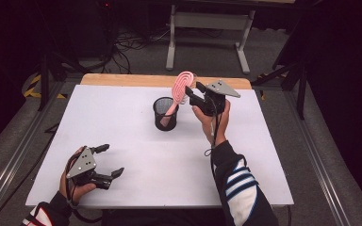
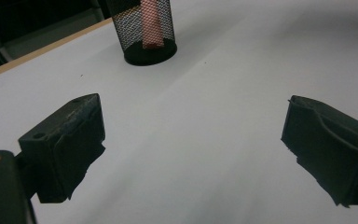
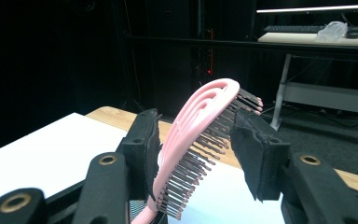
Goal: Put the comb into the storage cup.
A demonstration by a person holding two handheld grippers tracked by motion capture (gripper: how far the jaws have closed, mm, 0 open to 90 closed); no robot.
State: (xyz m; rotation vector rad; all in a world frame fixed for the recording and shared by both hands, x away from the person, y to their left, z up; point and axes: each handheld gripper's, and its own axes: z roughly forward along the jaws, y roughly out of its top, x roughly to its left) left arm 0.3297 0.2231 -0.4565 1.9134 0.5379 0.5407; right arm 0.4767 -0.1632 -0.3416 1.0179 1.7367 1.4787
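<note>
A pink hairbrush [image 1: 183, 82] stands handle-down in a black mesh cup [image 1: 165, 115] at the middle back of the white table [image 1: 122, 103], its head leaning right. My right gripper [image 1: 193, 92] is raised beside the cup. In the right gripper view its jaws stand on either side of the brush head [image 3: 200, 112], one against the pink back, the other by the unbent bristle tips; the gripper [image 3: 198, 140] looks open. My left gripper [image 1: 112, 160] rests wide open near the front left edge, holding nothing. The left gripper view shows the cup [image 2: 144, 32] far beyond its jaws [image 2: 191, 135].
The wooden strip [image 1: 122, 79] of the table's back edge runs behind the white top. Beyond it is dark floor with cables and a grey desk frame [image 1: 207, 28]. Metal rails flank the table on both sides.
</note>
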